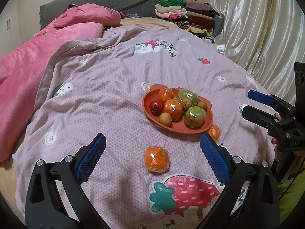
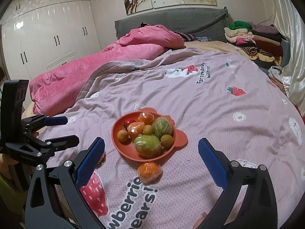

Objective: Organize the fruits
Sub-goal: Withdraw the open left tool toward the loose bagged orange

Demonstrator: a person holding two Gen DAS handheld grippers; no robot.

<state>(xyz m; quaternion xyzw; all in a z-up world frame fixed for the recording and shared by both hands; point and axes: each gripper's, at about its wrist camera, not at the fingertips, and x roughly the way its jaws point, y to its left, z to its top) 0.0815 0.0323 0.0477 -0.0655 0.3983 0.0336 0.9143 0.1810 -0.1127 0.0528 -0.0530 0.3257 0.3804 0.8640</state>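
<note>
I have both tools hanging over the bed, above the lilac strawberry-print blanket (image 1: 118, 87). My left gripper (image 1: 152, 150) has its blue pads spread wide with nothing between them; my right gripper (image 2: 151, 152) is spread just as wide and holds nothing either.

The one container here is the terracotta plate (image 1: 147, 103), which has little ear-shaped bumps on its rim and sits on the blanket. In the left wrist view it holds a full load: a wrapped orange (image 1: 166, 94) at about 11 o'clock on the plate, a second wrapped orange (image 1: 173, 108) near the middle, a red tomato-like fruit (image 1: 156, 105) at 9 o'clock, a wrapped green fruit (image 1: 188, 96) at 1 o'clock, another wrapped green fruit (image 1: 194, 116) at 4 o'clock, and small brown round fruits, one (image 1: 165, 118) at 7 o'clock and two more between the green ones. They are packed touching one another.

Two wrapped oranges lie outside the plate on the blanket. One loose orange (image 1: 156, 158) sits between my left pads at their 6 o'clock side, apart from the plate. The other orange (image 1: 215, 131) rests just against the plate's near rim, partly hidden behind my left tool's right finger; the right wrist view shows it at 6 o'clock of the plate.

A pink duvet (image 1: 24, 87) lies at 9 o'clock, folded clothes (image 1: 183, 15) at 1 o'clock.
</note>
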